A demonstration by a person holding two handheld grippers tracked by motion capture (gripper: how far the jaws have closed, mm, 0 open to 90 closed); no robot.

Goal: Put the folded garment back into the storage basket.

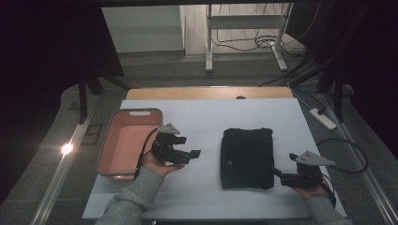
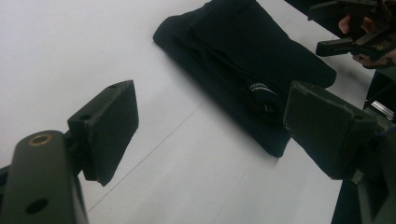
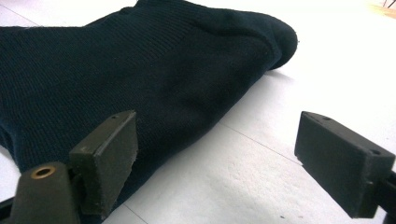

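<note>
Both grippers stand open, gripping nothing: left gripper (image 1: 195, 153) between bin (image 1: 109, 140) and folded black garment (image 1: 247, 158); right gripper (image 1: 277, 172) at its near right corner.

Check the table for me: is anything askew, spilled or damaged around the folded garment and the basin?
Nothing stands out. The dark folded garment lies flat and squared up on the white table. The pink basin sits upright at the left, nothing in it. Both the left gripper and right gripper are open, holding nothing.

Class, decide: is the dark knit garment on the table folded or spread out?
Folded: the dark knit garment lies as a compact rectangle, with stacked layers showing along its edge in the left gripper view.
</note>
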